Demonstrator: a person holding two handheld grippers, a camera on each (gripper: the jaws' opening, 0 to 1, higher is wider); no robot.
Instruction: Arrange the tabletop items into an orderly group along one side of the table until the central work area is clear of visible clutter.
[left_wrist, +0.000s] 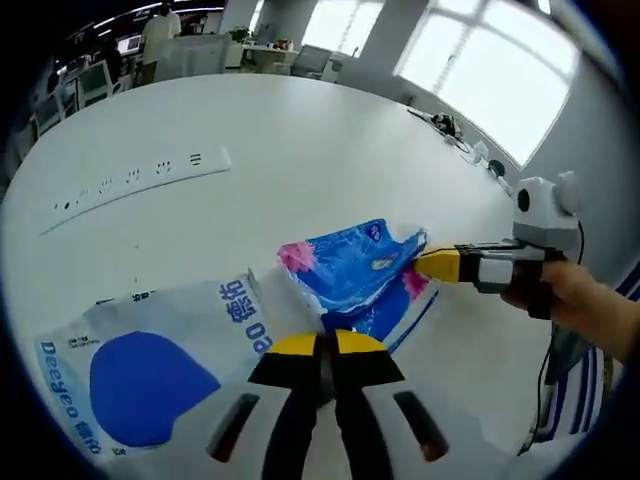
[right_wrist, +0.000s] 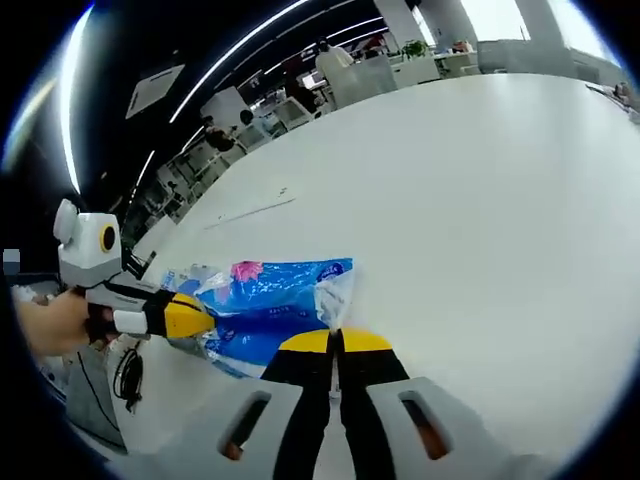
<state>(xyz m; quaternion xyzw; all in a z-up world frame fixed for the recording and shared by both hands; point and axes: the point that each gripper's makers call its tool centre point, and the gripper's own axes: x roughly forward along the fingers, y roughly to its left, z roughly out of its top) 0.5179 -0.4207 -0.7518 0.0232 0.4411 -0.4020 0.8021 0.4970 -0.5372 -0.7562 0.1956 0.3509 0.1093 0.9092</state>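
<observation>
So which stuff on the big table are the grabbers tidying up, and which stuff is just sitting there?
Being tidied:
- blue plastic bag, pinched at both ends by the left gripper and right gripper
- white and blue packet, lying right beside it

Just sitting there:
- long white power strip farther along the table
- cables and small things at the far edge

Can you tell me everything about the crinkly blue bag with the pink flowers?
The blue bag is soft, shiny plastic, blue and white with pink flowers at its corners. It lies flat and wrinkled on the white table, beside a bigger white pack. The left gripper pinches one edge with shut fingers, and the right gripper pinches the opposite edge.
</observation>
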